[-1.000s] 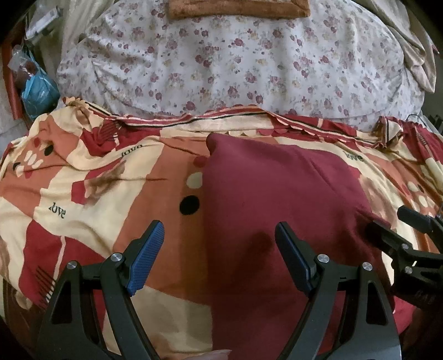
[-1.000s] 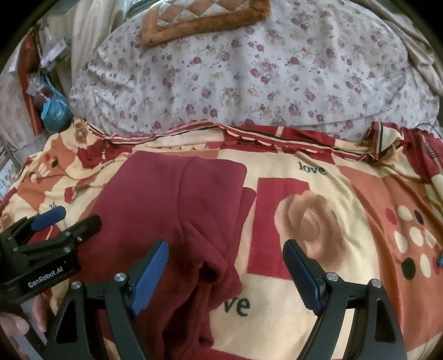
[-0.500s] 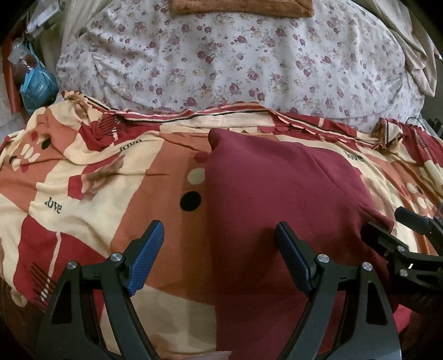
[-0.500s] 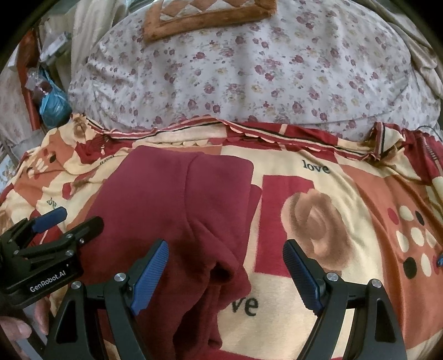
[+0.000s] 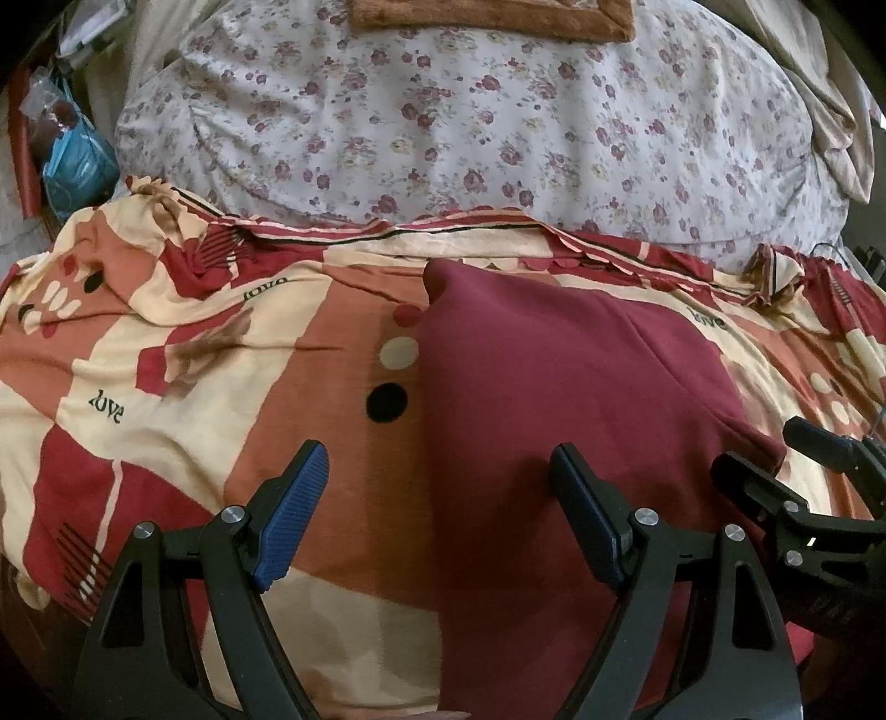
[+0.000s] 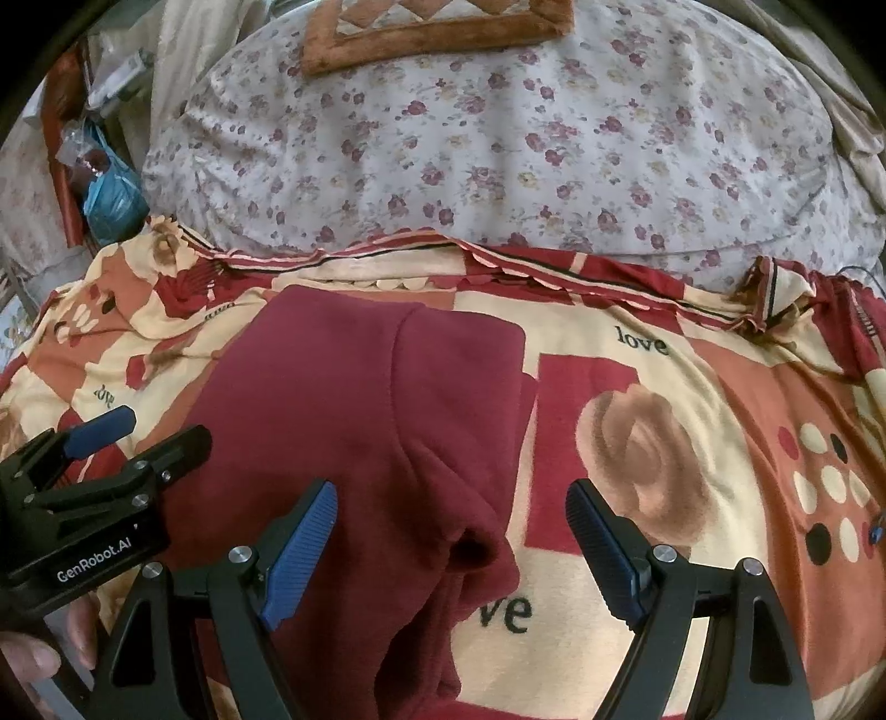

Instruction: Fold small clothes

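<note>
Already the maroon garment [image 6: 354,443] lies spread on the patterned blanket [image 6: 692,443], with one side turned in over the body so that a straight fold line runs from its far edge toward the near end; a sleeve opening shows near the lower right edge of that flap. By the look of it, one lengthwise fold is made, and the cloth is otherwise fairly flat, though its near end falls out of view below both cameras, so I cannot tell how tidy that part is. What seems left is at least another fold, likely bringing the other side in or doubling the piece end to end. Just above the near part of the garment the left gripper [image 5: 437,509] hovers with jaws spread wide and nothing between them, straddling the garment's left edge. Beside it the right gripper [image 6: 451,545] is likewise released and empty, poised over the folded right edge. Beyond the blanket sits a flowered quilt [image 6: 498,144] with a brown mat [image 6: 432,27] on top.
</note>
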`<act>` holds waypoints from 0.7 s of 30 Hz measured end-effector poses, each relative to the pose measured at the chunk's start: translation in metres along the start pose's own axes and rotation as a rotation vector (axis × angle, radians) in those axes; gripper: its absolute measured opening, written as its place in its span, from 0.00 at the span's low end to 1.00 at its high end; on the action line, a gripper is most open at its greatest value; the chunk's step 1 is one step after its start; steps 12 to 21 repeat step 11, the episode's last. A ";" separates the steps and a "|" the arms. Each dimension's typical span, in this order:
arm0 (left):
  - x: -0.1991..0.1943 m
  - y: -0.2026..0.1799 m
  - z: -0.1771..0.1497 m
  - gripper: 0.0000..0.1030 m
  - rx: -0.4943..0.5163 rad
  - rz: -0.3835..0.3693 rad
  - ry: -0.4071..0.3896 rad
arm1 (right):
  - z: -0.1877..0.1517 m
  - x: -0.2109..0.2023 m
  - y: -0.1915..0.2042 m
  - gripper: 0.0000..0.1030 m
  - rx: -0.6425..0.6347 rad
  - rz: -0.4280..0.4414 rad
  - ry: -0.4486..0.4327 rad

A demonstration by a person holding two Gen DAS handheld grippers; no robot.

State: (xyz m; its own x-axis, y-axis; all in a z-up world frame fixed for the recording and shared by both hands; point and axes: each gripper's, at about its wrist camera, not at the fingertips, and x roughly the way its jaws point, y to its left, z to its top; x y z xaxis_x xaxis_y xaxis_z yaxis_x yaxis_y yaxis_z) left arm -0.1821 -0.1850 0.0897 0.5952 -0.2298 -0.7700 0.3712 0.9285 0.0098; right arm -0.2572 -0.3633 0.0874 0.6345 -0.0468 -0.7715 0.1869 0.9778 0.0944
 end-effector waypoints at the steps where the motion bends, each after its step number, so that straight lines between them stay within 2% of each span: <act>1: 0.000 0.000 0.000 0.80 0.000 0.001 -0.001 | 0.000 0.000 0.001 0.80 -0.002 0.000 0.000; 10: -0.003 0.011 0.005 0.80 -0.011 0.008 -0.031 | 0.003 0.002 0.006 0.80 -0.004 0.003 0.001; 21: -0.003 0.015 0.006 0.80 -0.014 0.010 -0.030 | 0.003 0.002 0.005 0.80 -0.005 0.003 -0.002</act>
